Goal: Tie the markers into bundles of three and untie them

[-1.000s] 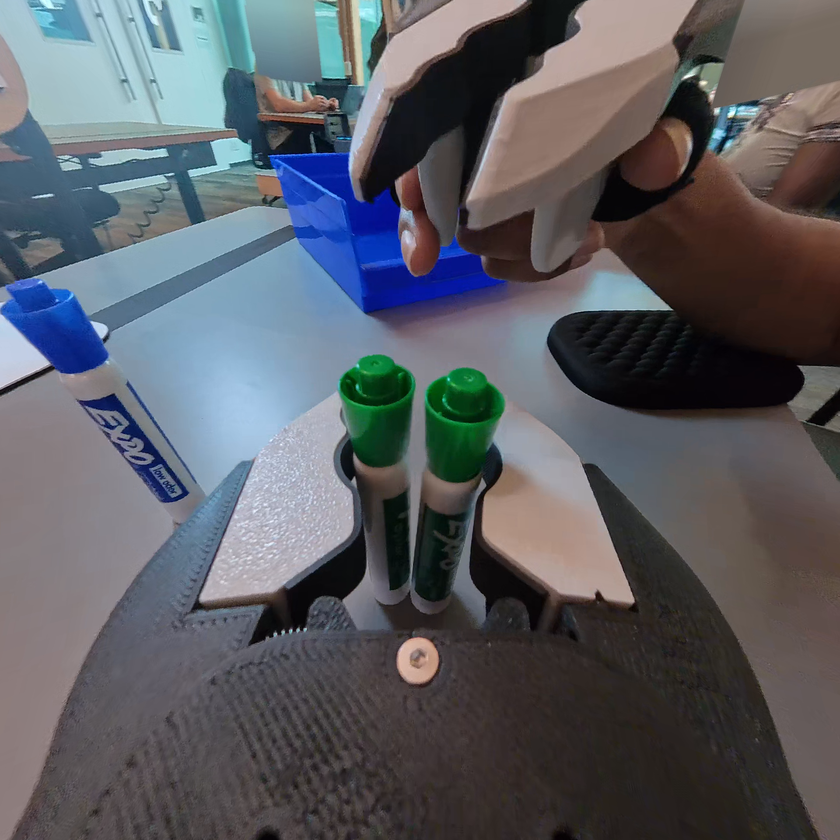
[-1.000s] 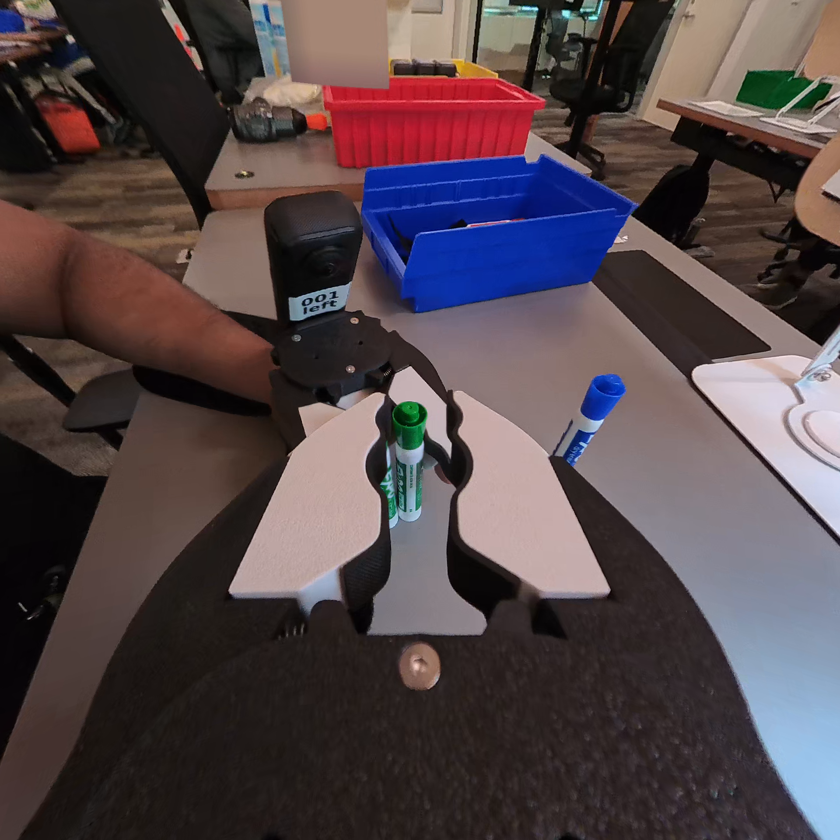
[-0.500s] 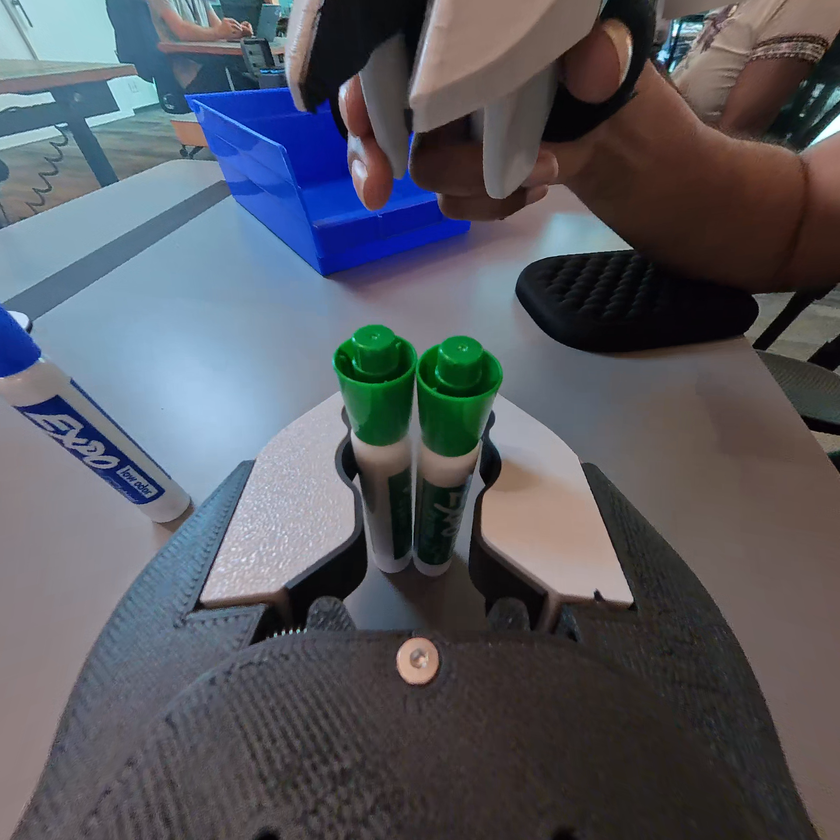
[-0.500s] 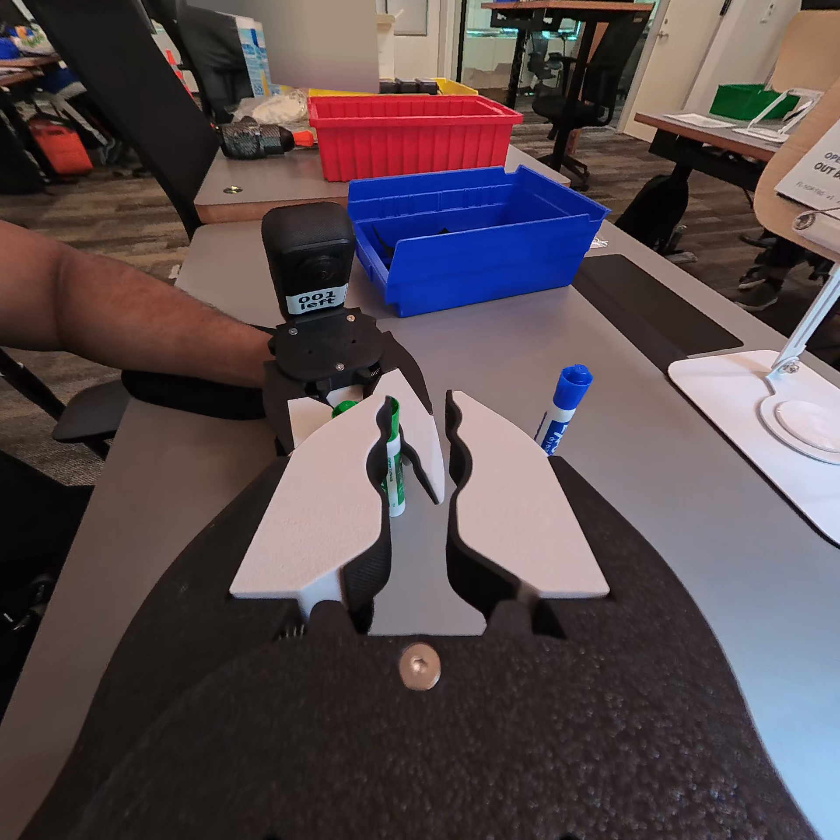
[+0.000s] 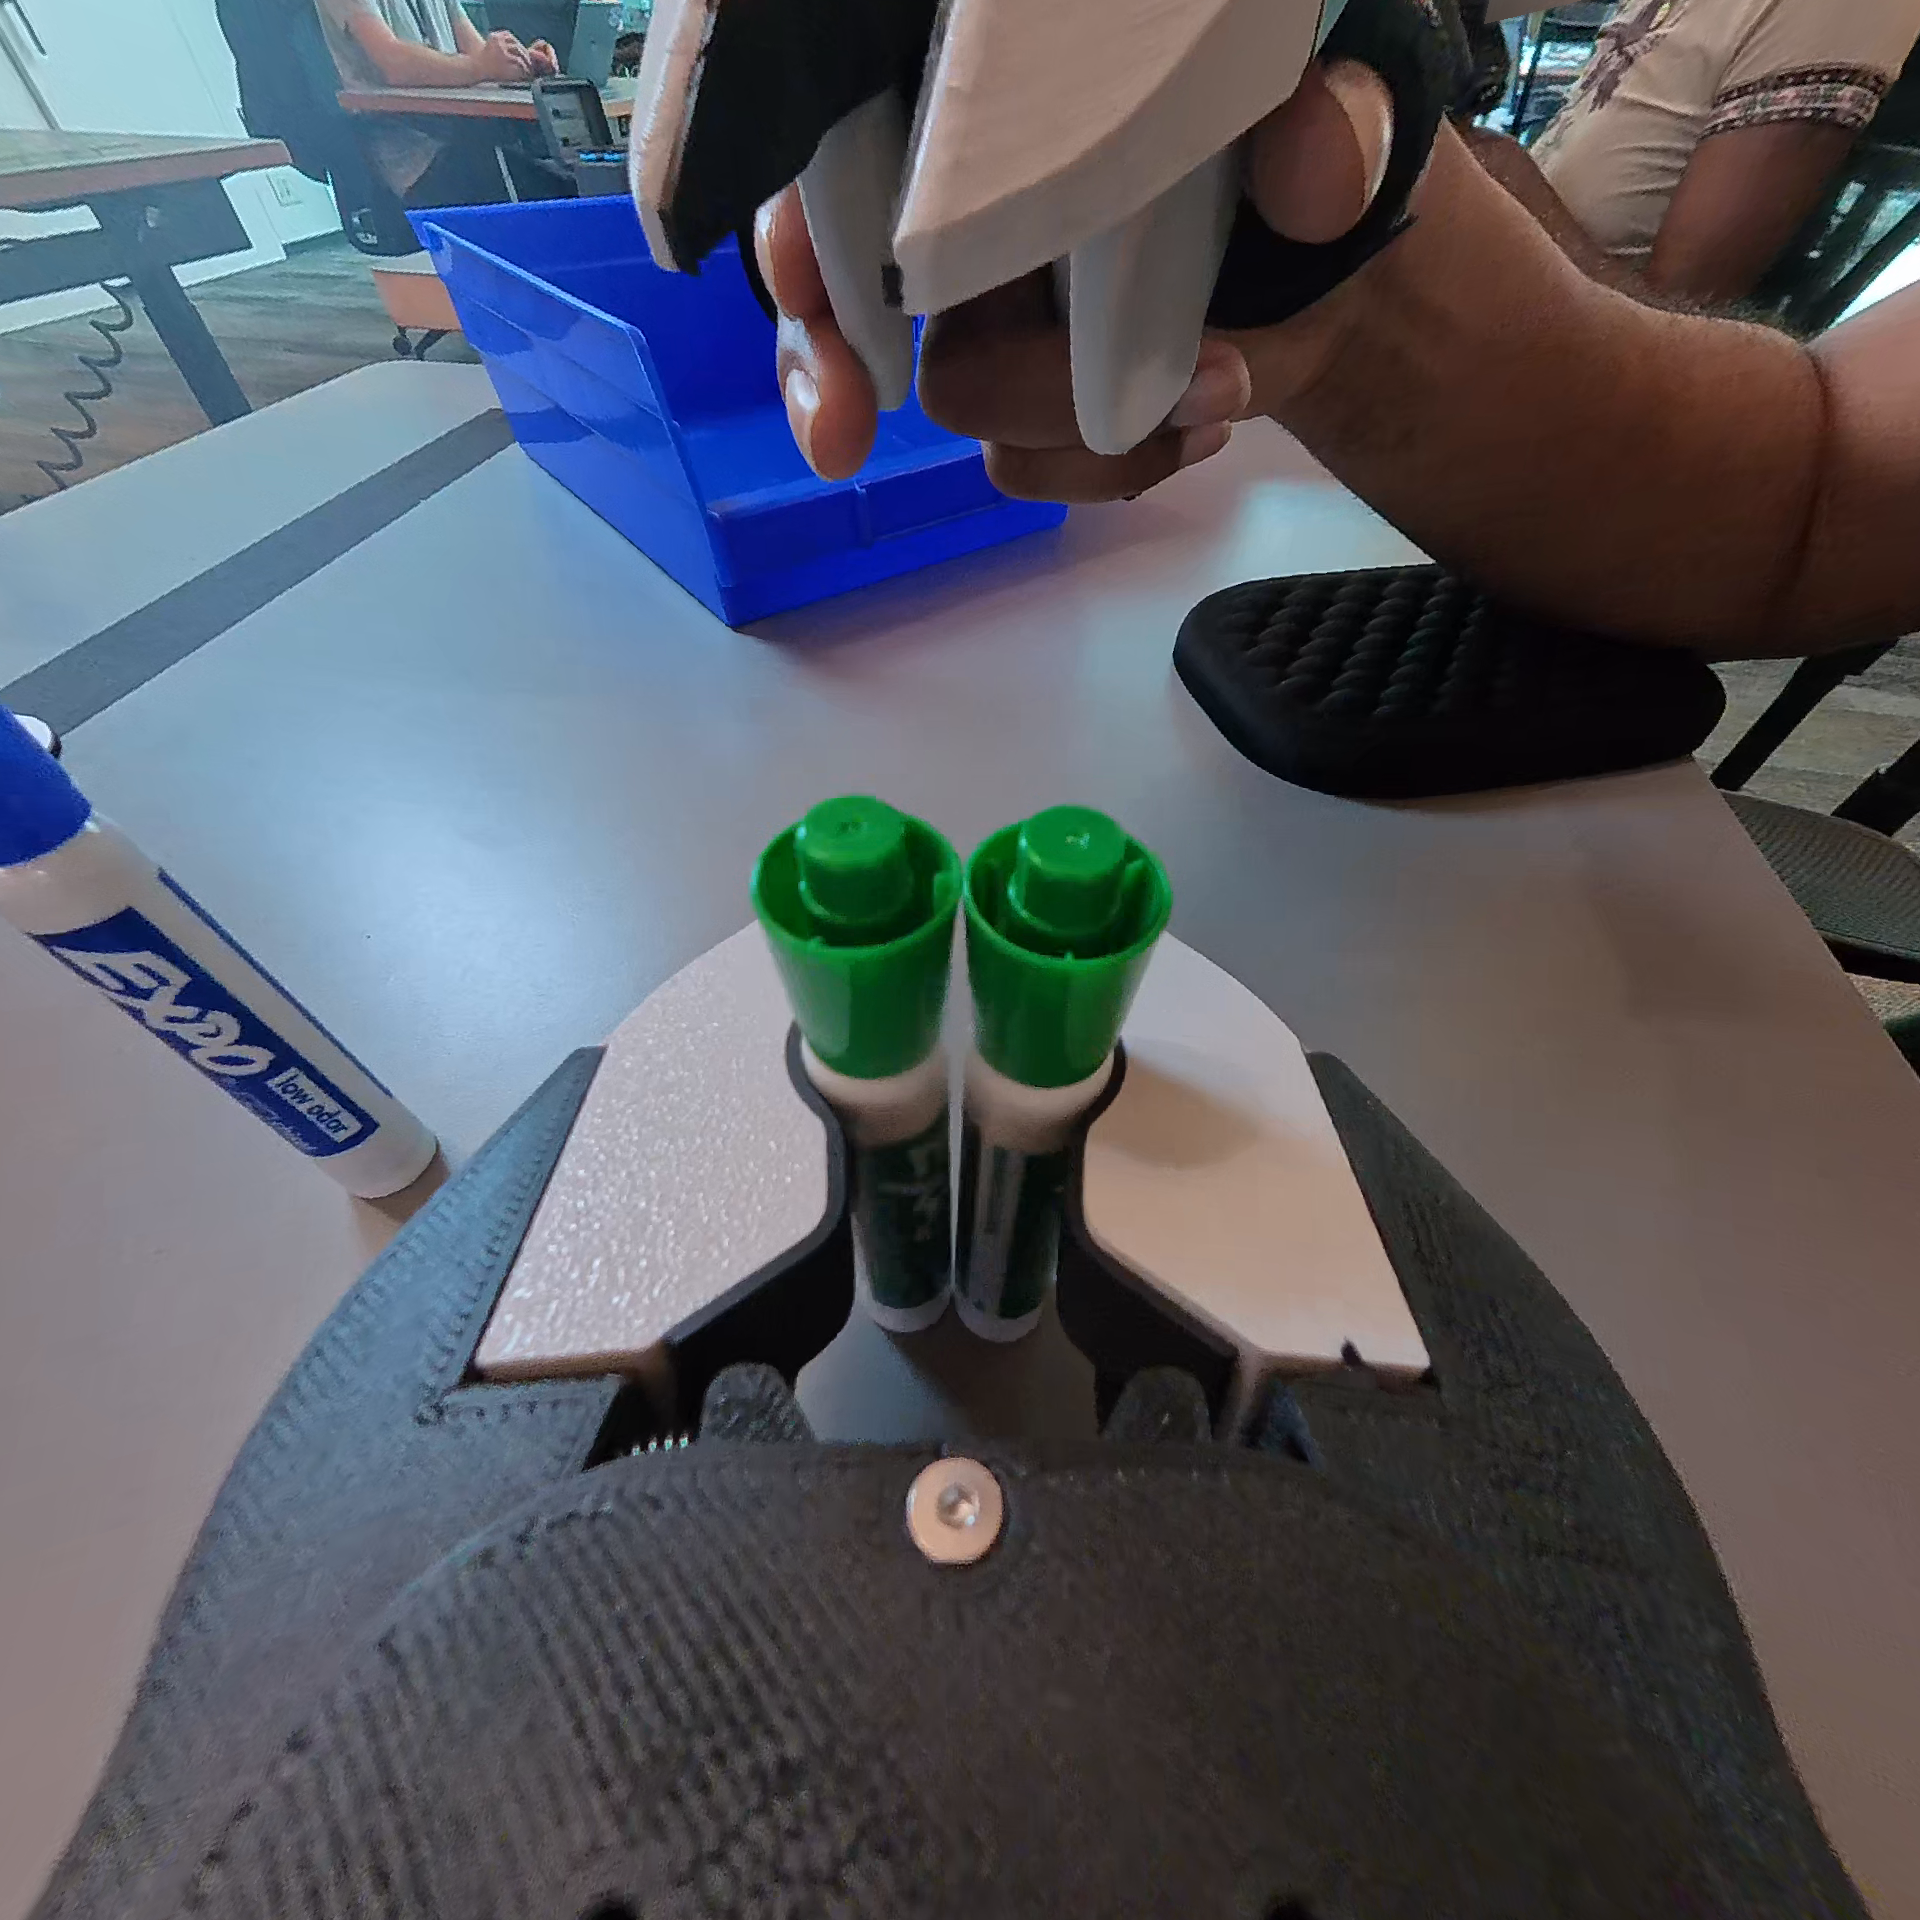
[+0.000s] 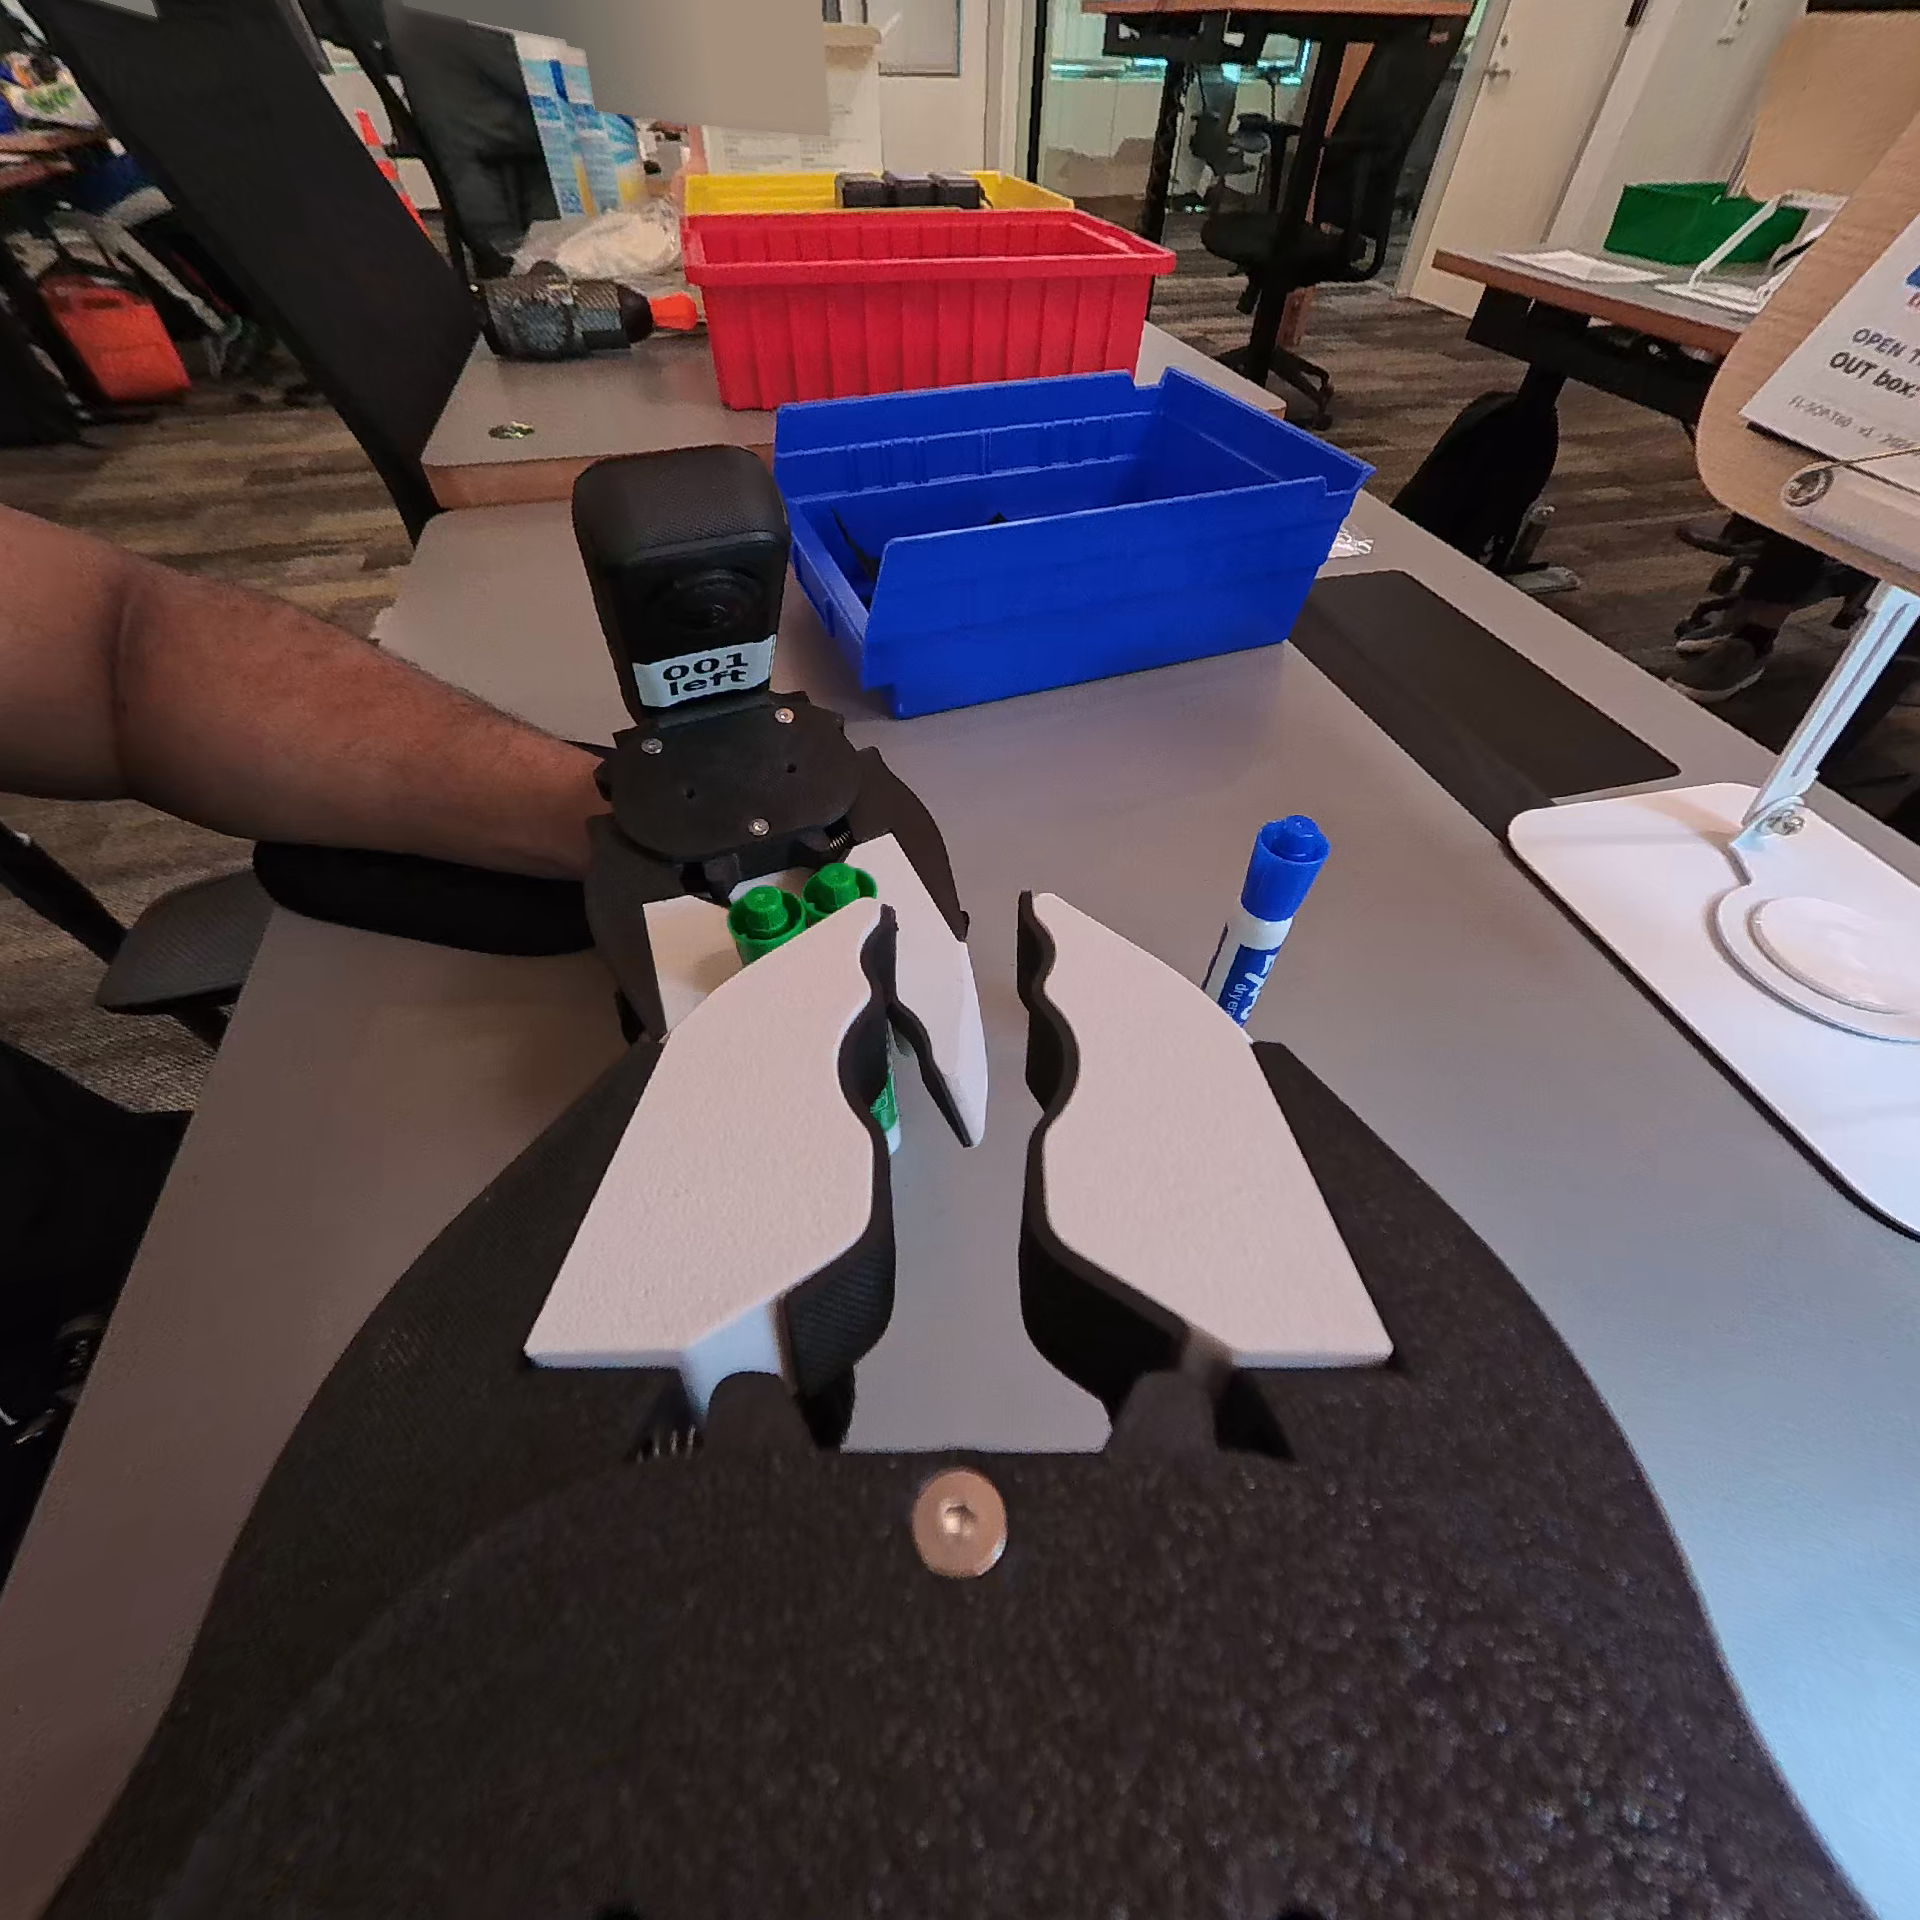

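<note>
My left gripper is shut on two green-capped markers held side by side, caps up, just above the grey table. In the right wrist view the left gripper sits at centre left with the green caps showing. My right gripper is open and empty, just right of the green markers and above them. It hangs at the top of the left wrist view. A blue-capped marker lies loose on the table, also in the right wrist view, right of my right gripper.
A blue bin stands behind the grippers, also in the left wrist view. A red bin is farther back. A black wrist pad, a black mat and a white stand base lie near the table edges. The tips of one gripper are about 9 centimeters away from the tips of the other.
My right gripper has shifted to the right, so the green markers now sit behind its left finger instead of between the fingers. The left gripper keeps its hold on both green markers.
</note>
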The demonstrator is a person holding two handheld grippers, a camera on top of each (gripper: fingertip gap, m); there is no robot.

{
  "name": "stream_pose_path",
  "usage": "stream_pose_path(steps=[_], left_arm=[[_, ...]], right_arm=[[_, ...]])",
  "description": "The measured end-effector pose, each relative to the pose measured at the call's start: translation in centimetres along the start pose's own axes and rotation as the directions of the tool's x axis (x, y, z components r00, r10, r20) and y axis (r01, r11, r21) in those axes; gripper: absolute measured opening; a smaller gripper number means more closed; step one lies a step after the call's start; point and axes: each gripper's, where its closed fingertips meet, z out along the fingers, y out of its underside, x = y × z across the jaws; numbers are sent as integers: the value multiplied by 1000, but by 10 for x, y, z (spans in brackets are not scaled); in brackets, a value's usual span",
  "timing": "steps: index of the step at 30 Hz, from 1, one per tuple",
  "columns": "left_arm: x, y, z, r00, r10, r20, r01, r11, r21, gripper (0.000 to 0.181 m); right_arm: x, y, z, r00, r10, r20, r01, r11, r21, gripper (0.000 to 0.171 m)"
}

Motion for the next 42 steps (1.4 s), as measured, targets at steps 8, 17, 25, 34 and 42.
stream_pose_path(steps=[8,17,25,34,42], left_arm=[[0,0,0,1000,7,7,-7,1000,1,44],[-2,0,0,1000,11,29,-11,1000,1,43],[-1,-1,1,999,23,32,-23,1000,3,42],[0,-1,2,999,15,30,-15,1000,4,40],[-1,-6,1,999,4,38,-5,1000,27,40]], right_arm=[[0,0,0,1000,-3,-1,3,1000,0,22],[1,2,1,1000,1,-2,-1,1000,-6,22],[0,3,2,1000,-1,0,1,1000,-11,22],[-4,8,3,999,6,31,-4,999,-39,22],[-32,36,17,986,-36,160,66,981,-185,24]])
